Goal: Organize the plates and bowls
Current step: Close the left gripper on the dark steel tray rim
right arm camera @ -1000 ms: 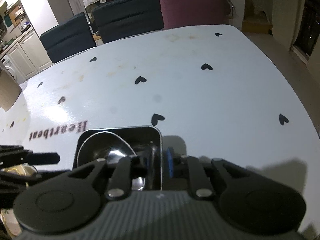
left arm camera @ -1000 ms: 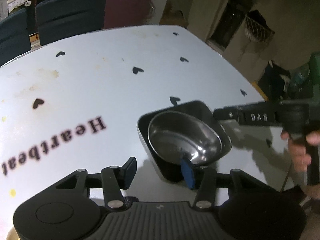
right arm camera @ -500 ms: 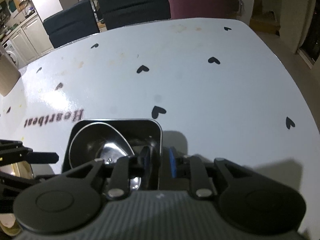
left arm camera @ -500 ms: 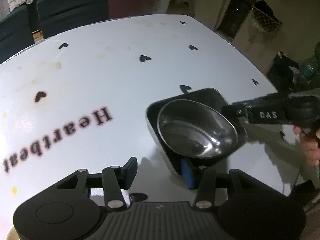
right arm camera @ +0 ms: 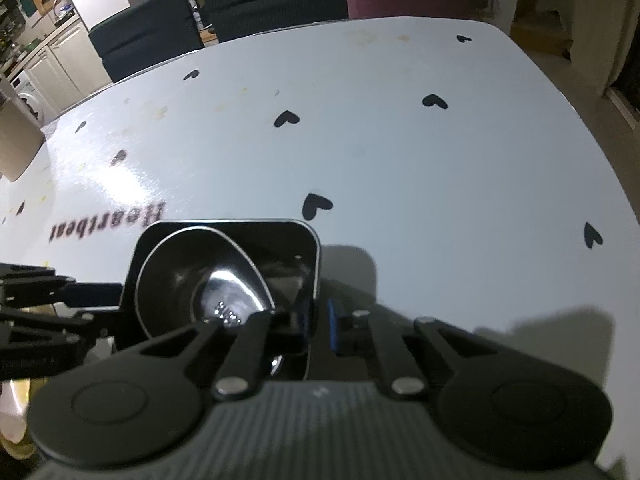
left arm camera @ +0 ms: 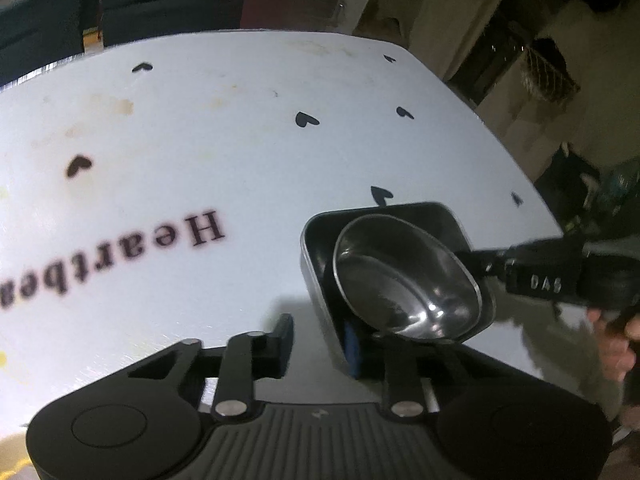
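A shiny steel bowl (left arm camera: 404, 276) (right arm camera: 192, 280) lies tilted inside a black square tray (left arm camera: 316, 240) (right arm camera: 240, 226) on the white table. My left gripper (left arm camera: 318, 336) straddles the tray's near-left wall. Its blue pad is inside and the other finger outside, with a strip of table still showing between that finger and the wall. Its jaws are closing. My right gripper (right arm camera: 318, 320) has the tray's right wall between its pads. The jaws are closing and look pressed on the wall. The left wrist view shows it reaching the tray from the right (left arm camera: 472, 258).
The white table (right arm camera: 400, 160) carries black hearts and the word "Heartbeat". Dark chairs (right arm camera: 260, 4) and a maroon one line its far edge. A cardboard box (right arm camera: 16, 148) stands at the left. A person's hand (left arm camera: 612, 344) holds the right gripper. The floor drops off past the table's right edge.
Both grippers' jaws have narrowed around the tray's walls. The left gripper's blue pad now sits inside the tray, which has come nearer in the left wrist view.
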Demonstrator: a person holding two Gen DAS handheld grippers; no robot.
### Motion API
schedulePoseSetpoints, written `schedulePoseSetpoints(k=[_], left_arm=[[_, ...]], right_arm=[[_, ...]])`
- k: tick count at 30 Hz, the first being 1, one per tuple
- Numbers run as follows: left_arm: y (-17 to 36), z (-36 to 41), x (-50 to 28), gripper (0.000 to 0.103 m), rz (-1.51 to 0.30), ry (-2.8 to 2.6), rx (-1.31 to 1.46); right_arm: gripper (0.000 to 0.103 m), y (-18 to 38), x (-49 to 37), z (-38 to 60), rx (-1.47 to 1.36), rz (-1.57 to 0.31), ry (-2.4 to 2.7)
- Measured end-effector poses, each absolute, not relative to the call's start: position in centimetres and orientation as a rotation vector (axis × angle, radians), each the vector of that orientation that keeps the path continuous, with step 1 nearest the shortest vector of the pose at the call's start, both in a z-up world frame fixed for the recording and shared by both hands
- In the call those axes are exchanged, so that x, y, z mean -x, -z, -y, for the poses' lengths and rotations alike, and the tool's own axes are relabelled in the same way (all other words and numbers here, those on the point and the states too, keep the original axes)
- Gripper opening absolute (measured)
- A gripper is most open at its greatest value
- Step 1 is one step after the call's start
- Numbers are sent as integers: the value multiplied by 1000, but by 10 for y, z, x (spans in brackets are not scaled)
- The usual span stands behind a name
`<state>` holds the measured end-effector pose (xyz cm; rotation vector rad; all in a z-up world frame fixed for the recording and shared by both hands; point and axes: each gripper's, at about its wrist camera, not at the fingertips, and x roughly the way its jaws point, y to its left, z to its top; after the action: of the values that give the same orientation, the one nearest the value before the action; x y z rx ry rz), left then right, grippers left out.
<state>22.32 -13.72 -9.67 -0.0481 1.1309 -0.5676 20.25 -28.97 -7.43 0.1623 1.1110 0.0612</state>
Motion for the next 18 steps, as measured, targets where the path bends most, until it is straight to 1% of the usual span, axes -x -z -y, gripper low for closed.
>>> schedulePoseSetpoints(k=[3,5,7,18], left_arm=[[99,134,-227,19,-1149,567,106],[100,132,-228,14,-1155,569,142],[101,131,-229,13,-1156,566,162],[101,124,-232,12,-1126,546,222]], right_arm=[[10,74,-201,289,-158,-1116,-73],[8,75,-201,289,-161,-1120,-85],[7,76,-200,289,-159,-1122,-94],[7,76,-199,290,-162,-1120,-106]])
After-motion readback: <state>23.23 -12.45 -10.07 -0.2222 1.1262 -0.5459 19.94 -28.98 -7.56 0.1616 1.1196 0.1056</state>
